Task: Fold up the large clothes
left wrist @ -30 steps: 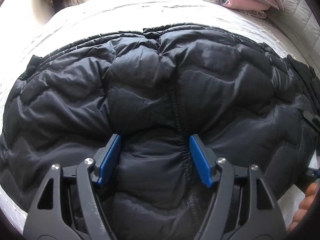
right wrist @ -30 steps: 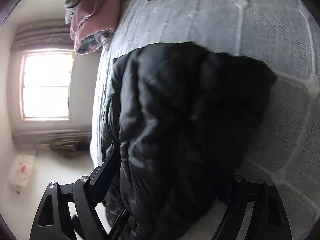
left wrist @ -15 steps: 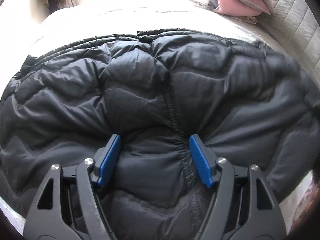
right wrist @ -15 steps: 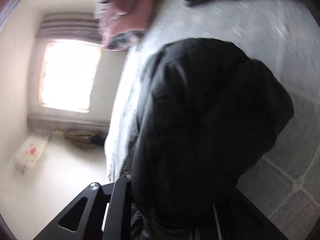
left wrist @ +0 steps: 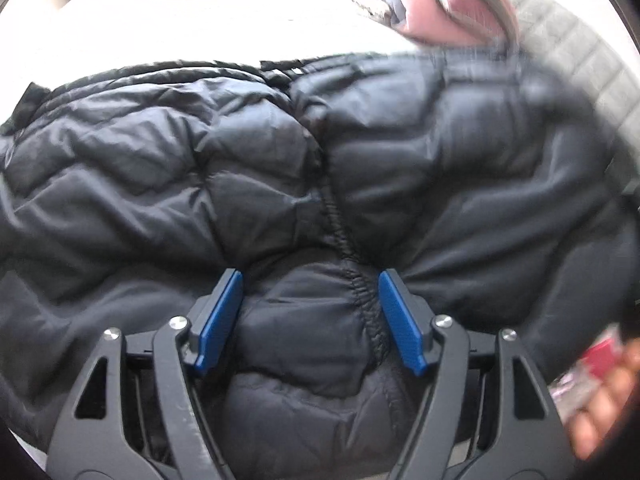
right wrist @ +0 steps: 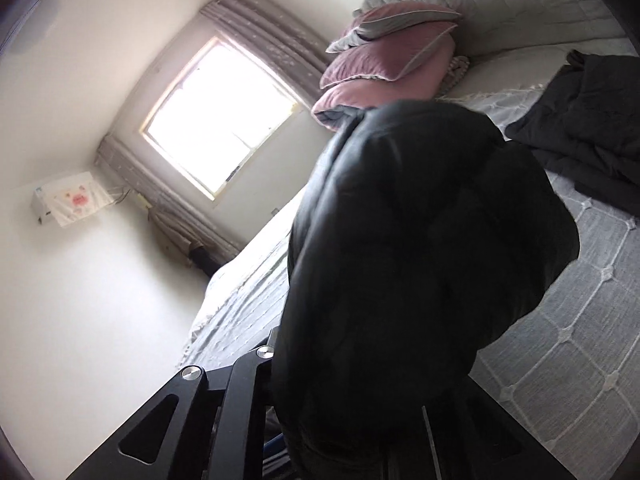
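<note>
A black puffy down jacket lies spread over the bed. My left gripper is shut on a thick fold of it near the front edge; the blue pads pinch the padding, with a gathered seam at the right pad. In the right wrist view a bunched part of the same jacket hangs lifted above the bed. My right gripper is shut on it, and the cloth hides the fingertips.
The bed has a grey quilted cover. Pink and grey pillows are stacked by the padded headboard. Another dark garment lies further up the bed. A person's hand shows at lower right. A bright window is behind.
My right gripper went from open around the jacket's edge to shut on it, then rose and rolled, lifting that part. The left gripper kept its grip and lifted slightly.
</note>
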`<state>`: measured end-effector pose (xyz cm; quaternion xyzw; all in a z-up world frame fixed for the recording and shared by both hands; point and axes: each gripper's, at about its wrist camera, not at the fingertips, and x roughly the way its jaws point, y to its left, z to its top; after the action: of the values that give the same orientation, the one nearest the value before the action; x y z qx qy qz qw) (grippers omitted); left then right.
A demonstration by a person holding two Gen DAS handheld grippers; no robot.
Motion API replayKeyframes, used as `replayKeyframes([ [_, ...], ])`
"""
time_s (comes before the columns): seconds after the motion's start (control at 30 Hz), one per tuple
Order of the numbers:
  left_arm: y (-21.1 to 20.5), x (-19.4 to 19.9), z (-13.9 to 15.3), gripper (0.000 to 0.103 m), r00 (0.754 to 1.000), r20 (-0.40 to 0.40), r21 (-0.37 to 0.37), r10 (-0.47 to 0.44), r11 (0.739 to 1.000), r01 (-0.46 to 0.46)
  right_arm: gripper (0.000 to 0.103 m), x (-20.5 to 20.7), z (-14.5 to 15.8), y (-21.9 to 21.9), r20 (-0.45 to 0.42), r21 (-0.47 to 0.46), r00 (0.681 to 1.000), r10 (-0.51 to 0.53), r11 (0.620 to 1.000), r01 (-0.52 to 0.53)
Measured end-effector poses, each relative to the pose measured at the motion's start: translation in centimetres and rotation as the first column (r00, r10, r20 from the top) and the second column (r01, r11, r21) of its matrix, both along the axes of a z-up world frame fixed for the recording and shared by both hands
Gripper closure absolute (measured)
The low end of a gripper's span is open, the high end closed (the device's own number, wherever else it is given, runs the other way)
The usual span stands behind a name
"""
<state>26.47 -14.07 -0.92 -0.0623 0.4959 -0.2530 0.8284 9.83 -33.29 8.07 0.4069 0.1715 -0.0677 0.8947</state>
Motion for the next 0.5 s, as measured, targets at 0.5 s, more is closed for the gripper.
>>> replayKeyframes([
  [0.5,-1.6,-6.7,-2.0,0.032,0.965,0.193,0.289,-0.179,0.95,0.118,0.091,-3.1,1.7,0.9,0.002,-0.105,0.999,-0.048,0.993,0.048],
])
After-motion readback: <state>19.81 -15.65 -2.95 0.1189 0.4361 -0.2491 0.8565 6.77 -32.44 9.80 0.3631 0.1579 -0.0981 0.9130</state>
